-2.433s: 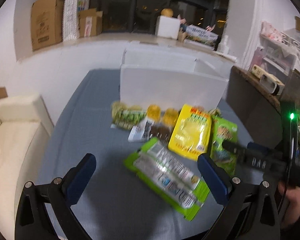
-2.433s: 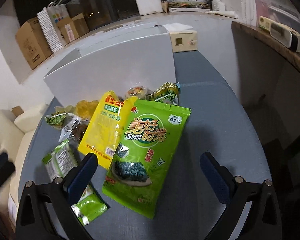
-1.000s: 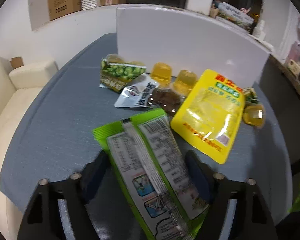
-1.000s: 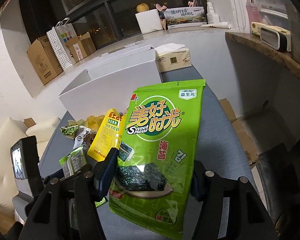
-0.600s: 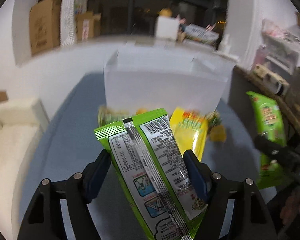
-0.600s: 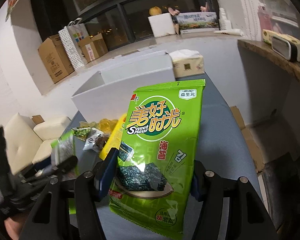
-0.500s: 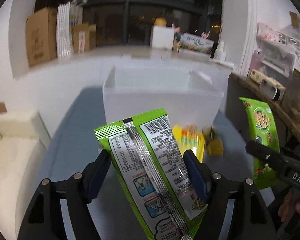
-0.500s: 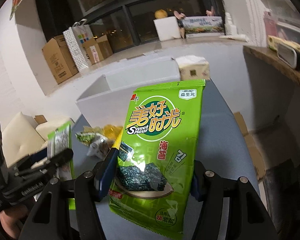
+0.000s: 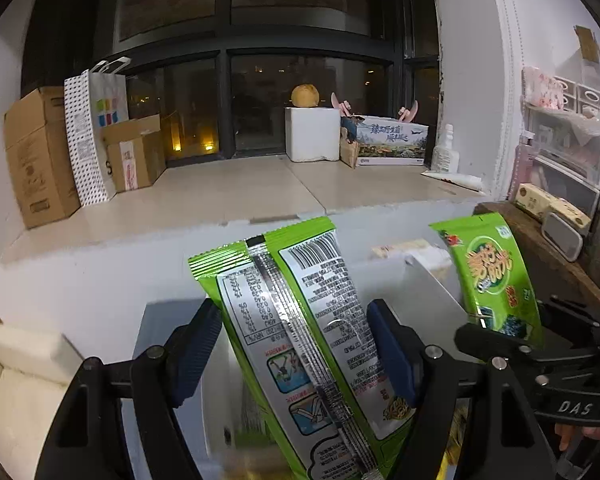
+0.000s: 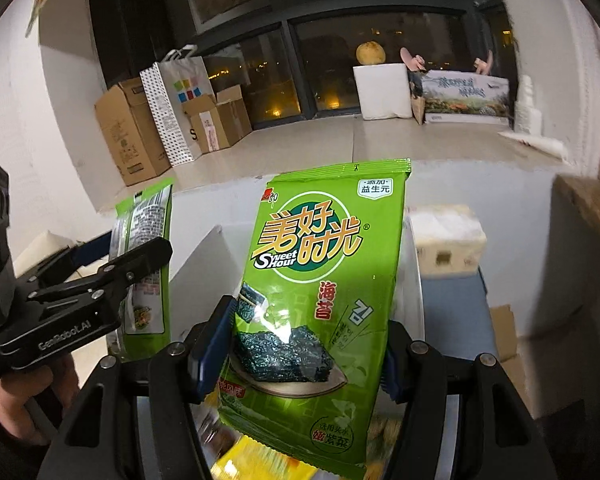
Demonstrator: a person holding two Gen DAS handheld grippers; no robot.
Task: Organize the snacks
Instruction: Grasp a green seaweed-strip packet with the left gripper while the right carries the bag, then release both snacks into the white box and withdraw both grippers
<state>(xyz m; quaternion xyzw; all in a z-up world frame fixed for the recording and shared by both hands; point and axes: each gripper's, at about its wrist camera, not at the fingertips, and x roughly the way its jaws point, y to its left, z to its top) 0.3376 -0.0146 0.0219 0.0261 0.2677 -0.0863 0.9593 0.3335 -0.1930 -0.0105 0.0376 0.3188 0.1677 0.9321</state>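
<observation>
My left gripper (image 9: 296,356) is shut on a green snack packet (image 9: 300,320) whose printed back with a barcode faces the camera. My right gripper (image 10: 308,344) is shut on a green seaweed bag (image 10: 324,276), its front label toward me. Both bags are held up in the air over the open white box (image 9: 432,280) (image 10: 196,256). In the right wrist view the left gripper (image 10: 96,280) and its packet (image 10: 144,256) appear at the left; in the left wrist view the seaweed bag (image 9: 488,272) shows at the right. A blurred yellow packet (image 10: 256,462) lies below.
Behind the box runs a pale window ledge (image 9: 228,196) with cardboard boxes (image 9: 36,156), a dotted paper bag (image 9: 92,136), a white foam block (image 9: 312,134) and a printed carton (image 9: 392,146). A cream sofa (image 9: 20,384) is at left. A tissue pack (image 10: 446,240) sits right of the box.
Both grippers have risen and moved forward toward the white box, each carrying its green bag. The snacks on the table have dropped out of sight below.
</observation>
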